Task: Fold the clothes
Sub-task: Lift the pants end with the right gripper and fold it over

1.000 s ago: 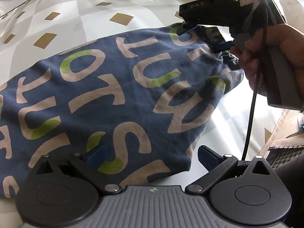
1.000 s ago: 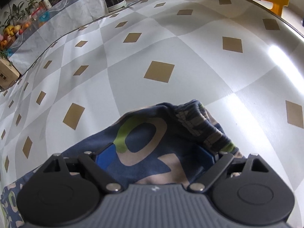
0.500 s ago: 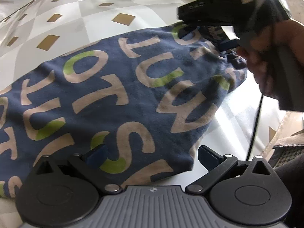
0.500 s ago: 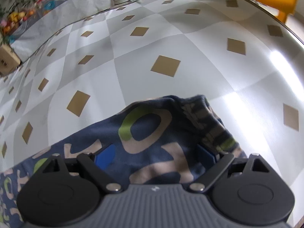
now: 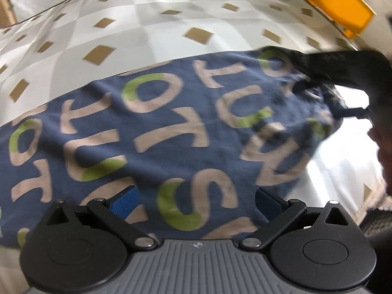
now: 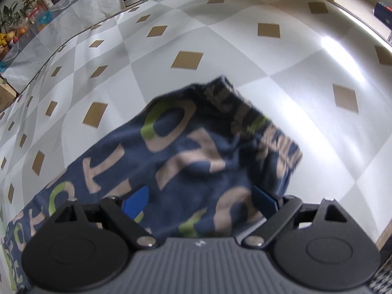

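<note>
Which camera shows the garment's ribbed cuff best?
The right wrist view: the ribbed cuff sits centred just beyond the right claw, though blurred. In the left wrist view that corner is mostly hidden behind the right claw.

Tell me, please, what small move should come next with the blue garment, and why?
Probably carry both grippers forward together, laying the lifted edge over the rest. The blue garment passes between the wide-set fingers of the left gripper and the right gripper, and its cuffed end looks raised off the checked tablecloth. Whether either grip is firm cannot be told.
</note>
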Demonstrator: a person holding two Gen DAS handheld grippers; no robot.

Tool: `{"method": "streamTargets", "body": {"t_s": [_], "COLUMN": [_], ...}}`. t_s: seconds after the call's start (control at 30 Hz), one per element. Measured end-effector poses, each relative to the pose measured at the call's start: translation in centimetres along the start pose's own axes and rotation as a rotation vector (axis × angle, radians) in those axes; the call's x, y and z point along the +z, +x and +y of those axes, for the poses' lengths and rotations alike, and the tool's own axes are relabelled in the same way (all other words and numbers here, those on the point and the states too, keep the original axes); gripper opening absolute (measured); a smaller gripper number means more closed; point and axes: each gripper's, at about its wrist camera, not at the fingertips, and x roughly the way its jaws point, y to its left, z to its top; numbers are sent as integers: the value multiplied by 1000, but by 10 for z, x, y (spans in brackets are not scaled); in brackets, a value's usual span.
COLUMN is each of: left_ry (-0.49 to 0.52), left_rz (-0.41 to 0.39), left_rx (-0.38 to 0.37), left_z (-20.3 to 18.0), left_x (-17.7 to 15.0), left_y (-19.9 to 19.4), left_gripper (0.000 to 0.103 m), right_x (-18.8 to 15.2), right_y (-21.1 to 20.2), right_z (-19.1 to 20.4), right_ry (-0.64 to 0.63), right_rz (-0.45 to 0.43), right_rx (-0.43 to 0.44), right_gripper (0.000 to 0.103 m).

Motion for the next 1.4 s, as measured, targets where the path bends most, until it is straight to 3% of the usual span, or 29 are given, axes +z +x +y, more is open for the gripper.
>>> {"method": "streamTargets", "body": {"t_s": [0.33, 0.5, 0.67, 0.93, 1.2, 1.4], "left_ry": [-134, -186, -223, -148, -155, -290], "left_rz": [-40, -30, -16, -50, -69, -131], "left_rx": [90, 146, 156, 186, 198, 239], "left_z": [47, 70, 86, 79, 79, 103], "left_x": [0, -8, -22, -42, -45, -39], "left_y": [-12, -10, -7, -12, -17, -25], "left_gripper": [100, 100, 100, 102, 102, 102], "right_x": [-43, -60, -67, -79, -81, -76], "right_y": [-17, -5, 0, -7, -17, -24], "right_z": [25, 36, 16, 13, 25, 38], "right_ry": [-178, -297, -170, -173, -239, -262], "right_rz": [-85, -35, 8, -15, -88, -142], "right_rx": [-46, -117, -92, -118, -178, -49], "right_gripper": [91, 91, 93, 95, 93, 93]}}
